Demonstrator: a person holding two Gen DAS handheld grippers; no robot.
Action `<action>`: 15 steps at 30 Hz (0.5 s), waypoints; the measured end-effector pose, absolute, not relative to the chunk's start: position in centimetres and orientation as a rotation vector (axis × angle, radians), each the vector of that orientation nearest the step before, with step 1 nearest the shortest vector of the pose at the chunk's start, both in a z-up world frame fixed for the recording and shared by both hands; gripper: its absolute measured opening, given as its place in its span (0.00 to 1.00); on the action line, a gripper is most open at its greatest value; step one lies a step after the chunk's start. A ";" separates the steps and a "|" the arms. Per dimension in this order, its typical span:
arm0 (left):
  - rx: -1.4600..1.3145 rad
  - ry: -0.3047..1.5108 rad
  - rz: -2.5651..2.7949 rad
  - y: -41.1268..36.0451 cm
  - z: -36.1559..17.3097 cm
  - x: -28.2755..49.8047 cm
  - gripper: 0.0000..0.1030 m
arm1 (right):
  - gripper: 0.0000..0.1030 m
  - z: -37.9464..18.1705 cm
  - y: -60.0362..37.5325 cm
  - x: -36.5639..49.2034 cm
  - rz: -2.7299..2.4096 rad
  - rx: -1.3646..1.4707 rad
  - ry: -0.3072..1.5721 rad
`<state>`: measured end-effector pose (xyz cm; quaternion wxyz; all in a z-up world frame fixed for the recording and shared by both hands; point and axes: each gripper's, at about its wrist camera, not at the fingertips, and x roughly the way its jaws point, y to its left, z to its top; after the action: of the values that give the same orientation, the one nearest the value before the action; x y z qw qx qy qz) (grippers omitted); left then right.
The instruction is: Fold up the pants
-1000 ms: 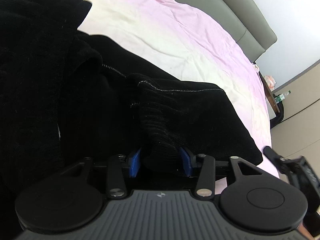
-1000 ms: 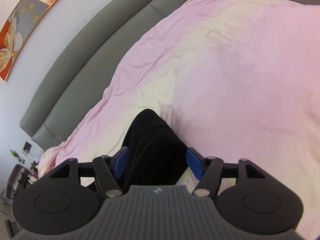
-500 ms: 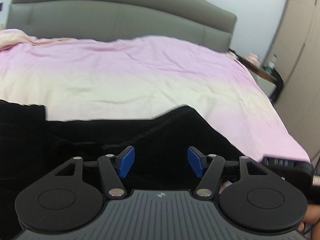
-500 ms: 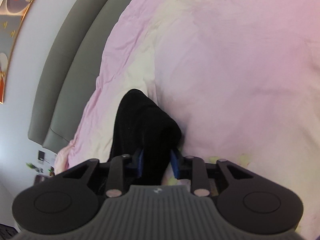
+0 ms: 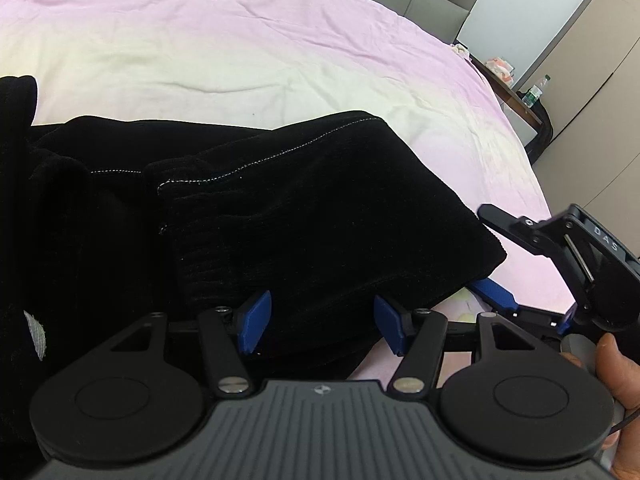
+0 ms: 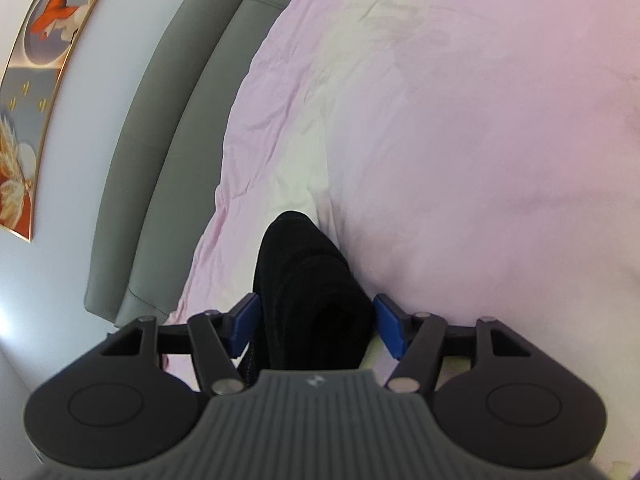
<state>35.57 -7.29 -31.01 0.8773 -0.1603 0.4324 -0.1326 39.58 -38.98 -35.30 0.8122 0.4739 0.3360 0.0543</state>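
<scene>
Right gripper [image 6: 316, 326] opening; pants [image 5: 280, 216] seemingly lie crosswise.

pants [image 5: 304, 216]: showing black, pale stitching
sheet [image 5: 240, 40]: fading pink to cream
headboard [image 6: 160, 120]: showing grey
pads [image 5: 256, 320]: showing blue
painting [image 6: 36, 80]: showing orange, gold-edged

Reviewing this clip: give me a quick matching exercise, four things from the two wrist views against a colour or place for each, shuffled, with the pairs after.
Things:
1. pants
2. bedsheet
3. headboard
4. framed picture

Descriptions:
A. grey and padded, along the edge of the bed
B. black, lying bunched on the bed
C. on the wall, above the padded grey panel
D. pink fading to cream, spread under the dark cloth

Pairs: 1-B, 2-D, 3-A, 4-C
</scene>
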 end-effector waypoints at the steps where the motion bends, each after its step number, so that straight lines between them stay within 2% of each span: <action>1: -0.339 0.903 -0.275 -7.2 -31.0 35.5 0.68 | 0.59 -35.1 -38.6 39.7 0.121 0.971 0.719; 11: -0.367 0.908 -0.267 -7.1 -31.2 35.7 0.68 | 0.60 -35.4 -37.7 40.0 0.132 0.855 0.726; 13: -0.372 0.909 -0.266 -7.0 -31.2 35.8 0.68 | 0.62 -35.5 -37.6 40.2 0.132 0.840 0.720; 15: -0.379 0.911 -0.264 -7.0 -31.2 35.8 0.68 | 0.70 -35.7 -37.3 40.7 0.142 0.827 0.712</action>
<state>35.84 -7.01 -31.25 0.8723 -0.1813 0.4361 -0.1265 40.67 -37.27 -35.72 0.8524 0.3929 0.3385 0.0677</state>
